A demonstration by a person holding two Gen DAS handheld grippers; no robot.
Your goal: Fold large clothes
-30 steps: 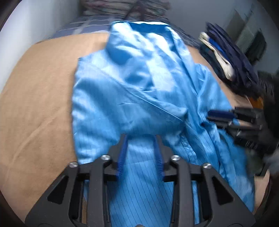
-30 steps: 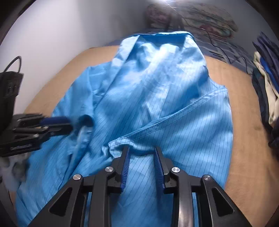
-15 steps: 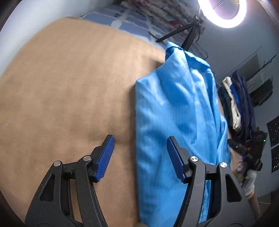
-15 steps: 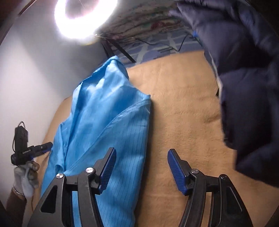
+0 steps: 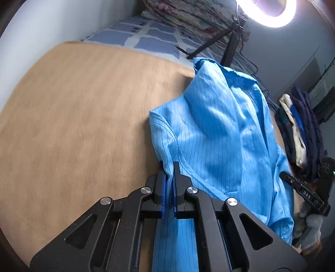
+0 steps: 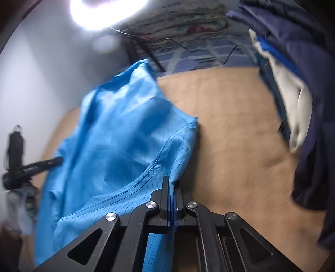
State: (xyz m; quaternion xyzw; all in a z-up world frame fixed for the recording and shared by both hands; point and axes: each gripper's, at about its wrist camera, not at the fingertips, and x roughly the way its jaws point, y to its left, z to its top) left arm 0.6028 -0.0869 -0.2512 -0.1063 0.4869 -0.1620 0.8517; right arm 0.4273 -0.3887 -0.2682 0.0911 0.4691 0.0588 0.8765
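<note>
A large light-blue pinstriped garment (image 5: 217,134) lies lengthwise on a tan blanket (image 5: 73,117), its collar toward the far end. My left gripper (image 5: 169,167) is shut on the garment's left side edge. My right gripper (image 6: 172,184) is shut on the garment (image 6: 117,142) at its right side edge. Each gripper shows in the other's view: the right one at the garment's right side (image 5: 301,191), the left one at its left side (image 6: 31,167).
A pile of dark blue and white clothes (image 6: 297,87) lies on the right of the blanket (image 6: 236,129). A ring light (image 5: 270,10) on a tripod stands at the far end, in front of a patterned quilt (image 5: 188,14). A white wall runs along the left.
Both grippers were open half a second ago, straddling the garment's side edges. They have now shut on the fabric at those edges.
</note>
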